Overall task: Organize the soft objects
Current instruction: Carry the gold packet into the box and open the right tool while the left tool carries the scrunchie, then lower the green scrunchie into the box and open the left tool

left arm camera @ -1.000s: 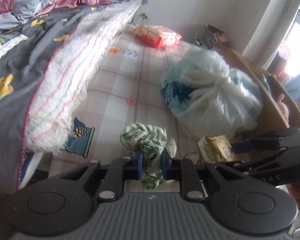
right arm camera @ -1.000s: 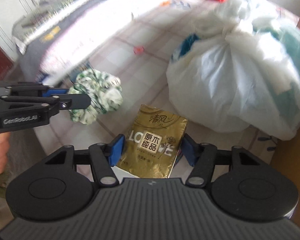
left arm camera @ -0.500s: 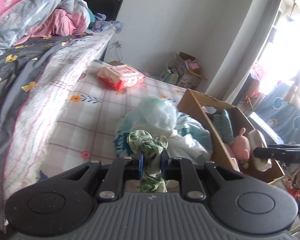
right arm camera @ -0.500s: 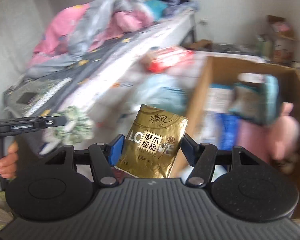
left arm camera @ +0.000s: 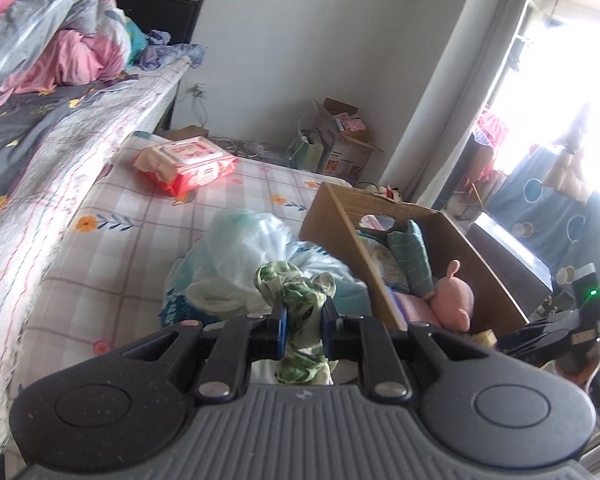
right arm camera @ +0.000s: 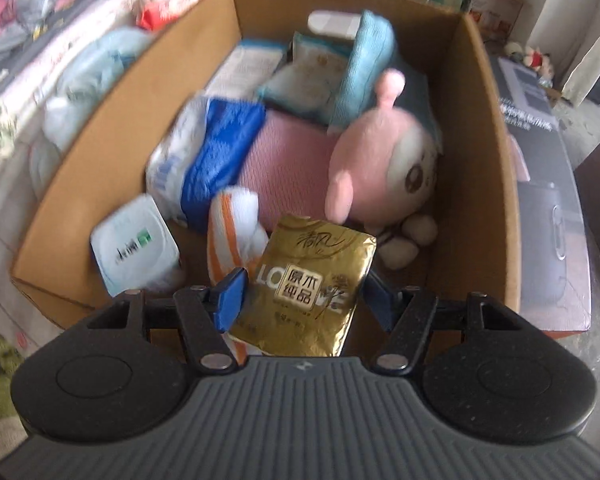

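My left gripper (left arm camera: 303,322) is shut on a green-and-white patterned cloth (left arm camera: 296,292) and holds it in the air above the mat, left of the cardboard box (left arm camera: 340,220). My right gripper (right arm camera: 304,292) is shut on a gold tissue pack (right arm camera: 312,280) and holds it over the near end of the open box (right arm camera: 488,120). The box holds a pink plush toy (right arm camera: 384,168), a blue-and-white pack (right arm camera: 204,160), a pink cushion, a teal cloth and an orange-striped sock (right arm camera: 232,224).
A tied white plastic bag (left arm camera: 240,264) lies on the checked mat beside the box. A red wet-wipes pack (left arm camera: 184,162) lies farther back. The bed with heaped quilts (left arm camera: 40,60) runs along the left. A dark appliance carton (right arm camera: 540,160) stands right of the box.
Both grippers have lifted off the mat with their loads. The right one swung right to hover over the open box; the left one rose and turned toward the box.
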Demonstrator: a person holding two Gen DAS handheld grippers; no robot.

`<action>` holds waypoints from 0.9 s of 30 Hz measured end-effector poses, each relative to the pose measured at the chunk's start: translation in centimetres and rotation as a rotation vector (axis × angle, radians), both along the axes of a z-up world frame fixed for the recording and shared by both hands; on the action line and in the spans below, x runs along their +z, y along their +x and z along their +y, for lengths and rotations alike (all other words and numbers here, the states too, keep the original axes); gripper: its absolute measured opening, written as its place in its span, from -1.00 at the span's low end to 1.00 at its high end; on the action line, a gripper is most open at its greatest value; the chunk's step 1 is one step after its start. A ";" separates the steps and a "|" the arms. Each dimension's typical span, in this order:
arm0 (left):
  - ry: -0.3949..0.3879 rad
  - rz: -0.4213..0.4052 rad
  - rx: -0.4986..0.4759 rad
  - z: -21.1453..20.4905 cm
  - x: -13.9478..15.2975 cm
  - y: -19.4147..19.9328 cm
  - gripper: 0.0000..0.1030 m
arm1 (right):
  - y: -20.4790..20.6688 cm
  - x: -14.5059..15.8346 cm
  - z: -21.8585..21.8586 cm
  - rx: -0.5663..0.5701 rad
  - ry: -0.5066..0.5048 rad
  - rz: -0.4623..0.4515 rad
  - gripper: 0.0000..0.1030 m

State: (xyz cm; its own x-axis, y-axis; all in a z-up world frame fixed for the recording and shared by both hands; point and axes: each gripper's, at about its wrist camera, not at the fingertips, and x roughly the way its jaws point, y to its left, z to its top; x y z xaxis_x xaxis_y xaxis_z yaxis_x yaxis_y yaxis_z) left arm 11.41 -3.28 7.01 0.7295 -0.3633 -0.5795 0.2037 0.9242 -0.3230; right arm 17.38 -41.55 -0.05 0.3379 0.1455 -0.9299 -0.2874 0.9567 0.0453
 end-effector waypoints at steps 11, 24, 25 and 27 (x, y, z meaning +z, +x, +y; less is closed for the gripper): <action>-0.017 -0.003 -0.278 -9.5 1.9 4.7 -0.67 | -2.0 3.2 -4.0 -0.154 0.238 -0.111 0.34; 0.051 0.210 -0.626 -26.4 -3.3 9.5 -0.67 | -13.4 6.7 -10.6 -0.442 0.380 -0.399 0.48; 0.079 0.213 -0.632 -27.2 -3.8 9.7 -0.66 | -14.0 6.4 -11.1 -0.457 0.391 -0.399 0.48; 0.160 0.233 -0.646 -29.1 -5.6 10.2 -0.47 | -14.6 5.9 -11.8 -0.483 0.397 -0.399 0.48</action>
State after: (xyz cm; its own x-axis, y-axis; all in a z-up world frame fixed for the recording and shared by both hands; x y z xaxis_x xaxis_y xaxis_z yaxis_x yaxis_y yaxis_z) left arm 21.62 -32.34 1.43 0.2467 -0.5795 -0.7768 0.6701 0.6810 -0.2952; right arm 2.77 -53.31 5.89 0.7505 0.1953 -0.6314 0.0942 0.9140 0.3947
